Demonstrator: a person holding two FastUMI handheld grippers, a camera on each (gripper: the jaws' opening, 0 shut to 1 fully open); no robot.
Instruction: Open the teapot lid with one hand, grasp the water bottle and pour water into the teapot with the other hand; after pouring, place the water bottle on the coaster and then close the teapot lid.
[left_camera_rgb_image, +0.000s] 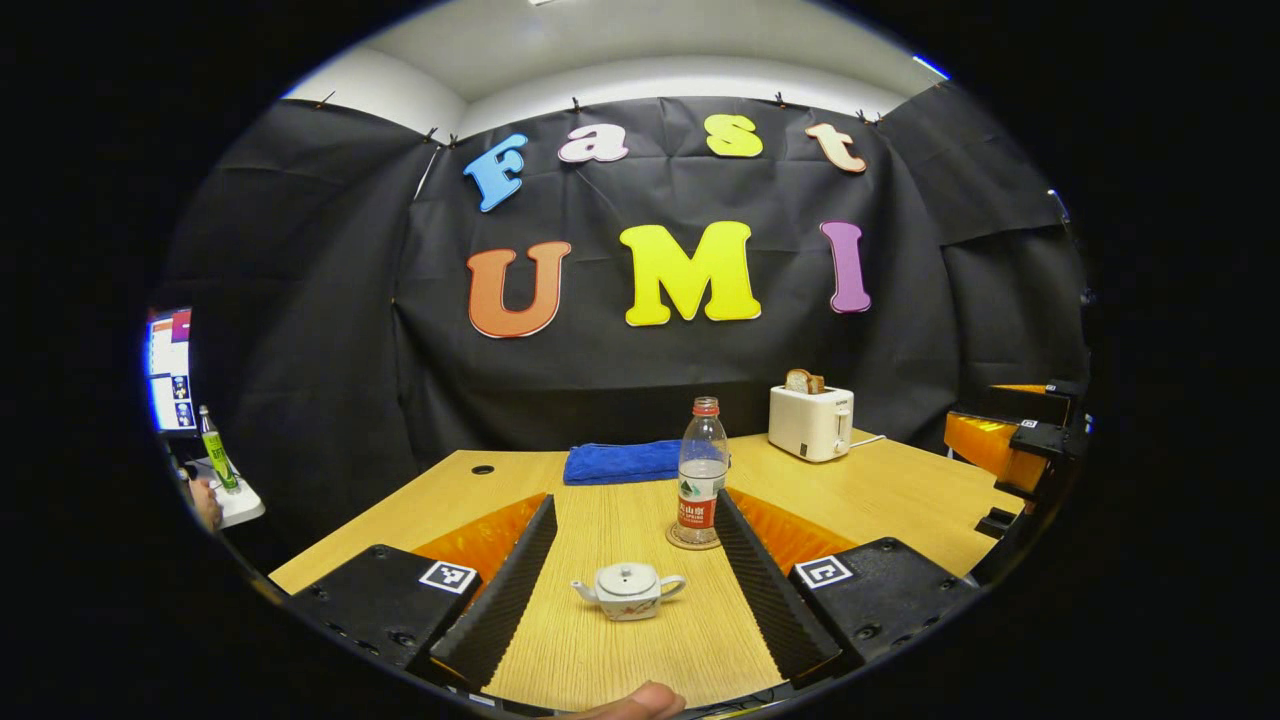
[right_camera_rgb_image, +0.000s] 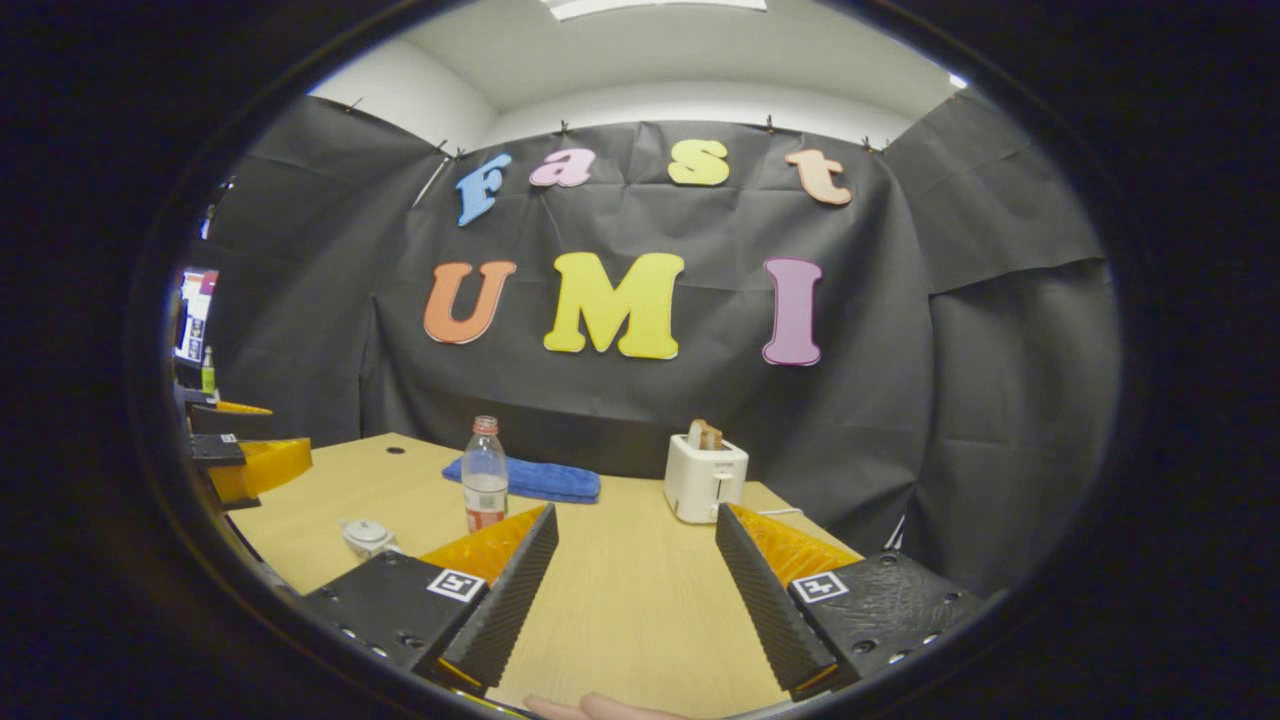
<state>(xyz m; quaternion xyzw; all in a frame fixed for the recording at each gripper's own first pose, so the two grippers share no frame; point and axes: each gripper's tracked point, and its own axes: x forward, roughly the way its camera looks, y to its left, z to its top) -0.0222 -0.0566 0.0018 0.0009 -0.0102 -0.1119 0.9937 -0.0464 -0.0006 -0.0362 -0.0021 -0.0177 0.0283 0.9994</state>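
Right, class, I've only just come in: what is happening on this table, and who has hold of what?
Nothing is held yet. A person carries two grippers, both open above the light wooden table. The left gripper faces the small white ceramic teapot, lid on. Behind it the clear plastic water bottle with a red cap stands upright on a round coaster. The right gripper points toward a white toaster. A folded blue cloth lies at the back.
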